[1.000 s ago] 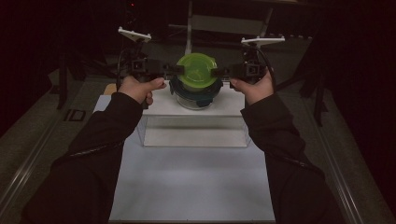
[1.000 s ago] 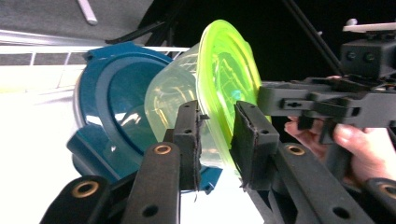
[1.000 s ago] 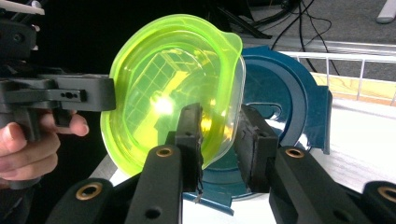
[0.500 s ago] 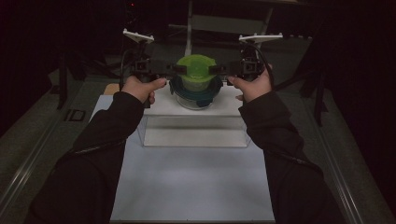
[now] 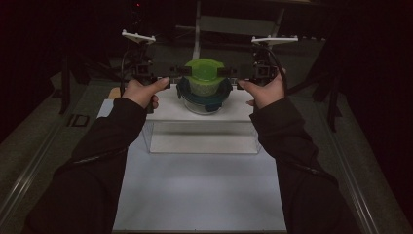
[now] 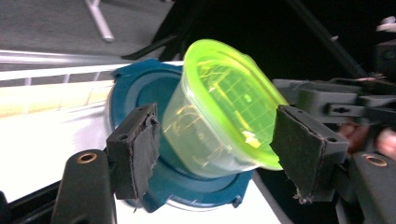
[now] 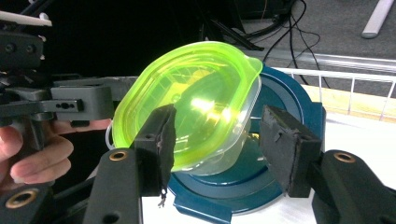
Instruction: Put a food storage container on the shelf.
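The small clear plastic tub with a lime-green lid (image 5: 204,77) sits on the round dark-blue-lidded container (image 5: 204,97) on the white raised tabletop (image 5: 165,109), flanked by the left gripper (image 5: 176,71) and right gripper (image 5: 229,71), whose fingers (image 6: 140,144) have just been opening and stand apart from it.

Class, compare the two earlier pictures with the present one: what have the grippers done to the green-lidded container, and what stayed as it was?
Both the left gripper and right gripper have just been opening; their jaws now stand apart from the green-lidded container, letting it go. The container rests on the blue-lidded bowl as before, and the hands have kept their places.
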`<state>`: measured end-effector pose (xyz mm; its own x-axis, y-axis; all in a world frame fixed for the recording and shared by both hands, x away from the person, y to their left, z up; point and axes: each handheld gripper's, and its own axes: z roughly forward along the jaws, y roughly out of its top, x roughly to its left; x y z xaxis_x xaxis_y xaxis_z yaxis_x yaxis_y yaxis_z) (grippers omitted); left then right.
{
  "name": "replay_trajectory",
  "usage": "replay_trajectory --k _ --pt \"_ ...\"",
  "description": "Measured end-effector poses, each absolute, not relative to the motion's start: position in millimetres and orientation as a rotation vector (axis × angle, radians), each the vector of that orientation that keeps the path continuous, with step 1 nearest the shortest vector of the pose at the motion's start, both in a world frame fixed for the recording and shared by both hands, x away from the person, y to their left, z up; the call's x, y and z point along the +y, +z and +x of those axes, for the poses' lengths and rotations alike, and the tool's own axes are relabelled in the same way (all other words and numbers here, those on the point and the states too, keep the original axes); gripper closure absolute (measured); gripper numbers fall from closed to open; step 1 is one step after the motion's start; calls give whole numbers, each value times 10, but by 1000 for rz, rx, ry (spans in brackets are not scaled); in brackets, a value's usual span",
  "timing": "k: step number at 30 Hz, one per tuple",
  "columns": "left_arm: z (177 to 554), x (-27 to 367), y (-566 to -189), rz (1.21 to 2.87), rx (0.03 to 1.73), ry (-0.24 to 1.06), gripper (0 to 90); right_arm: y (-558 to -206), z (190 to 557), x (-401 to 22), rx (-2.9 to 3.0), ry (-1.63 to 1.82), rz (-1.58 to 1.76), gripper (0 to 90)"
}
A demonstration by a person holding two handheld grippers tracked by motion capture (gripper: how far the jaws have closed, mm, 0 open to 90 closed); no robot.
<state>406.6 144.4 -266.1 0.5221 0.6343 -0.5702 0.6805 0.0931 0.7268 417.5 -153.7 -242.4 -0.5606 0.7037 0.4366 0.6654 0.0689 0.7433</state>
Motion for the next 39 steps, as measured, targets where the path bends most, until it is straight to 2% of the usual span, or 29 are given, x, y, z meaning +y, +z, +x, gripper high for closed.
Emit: replay_trajectory --k 7,9,11,14,15,16,18,21,30,39 --pt "3945 1457 -2633 1601 1080 -33 301 -2420 4084 -1510 2283 1534 1395 398" --pt "3894 1454 -2643 1629 1006 -12 230 -2430 4053 -1523 2283 1547 1382 373" --pt "3836 1444 -2651 1636 987 34 218 -2438 4041 -1537 2280 1558 1378 364" --pt "3761 1452 -2656 1633 947 49 143 -2466 4014 -1566 2281 1565 1359 331" --pt "3737 1452 -2653 1636 939 51 115 -2491 4001 -1572 2303 1570 1339 296" --pt "3716 1453 -2656 1636 932 50 115 -2491 4001 -1572 2303 1570 1339 296" --pt "3656 1446 -2666 1652 907 69 46 -2524 3975 -1576 2318 1569 1312 271" --pt "3592 1431 -2697 1659 883 59 10 -2577 3919 -1587 2340 1583 1278 234" --pt "3377 1446 -2871 1674 828 43 0 -2745 3686 -1669 2343 1612 1197 209" --pt "3095 1468 -3167 1688 772 115 1 -3089 3446 -1788 2378 1625 1143 191"
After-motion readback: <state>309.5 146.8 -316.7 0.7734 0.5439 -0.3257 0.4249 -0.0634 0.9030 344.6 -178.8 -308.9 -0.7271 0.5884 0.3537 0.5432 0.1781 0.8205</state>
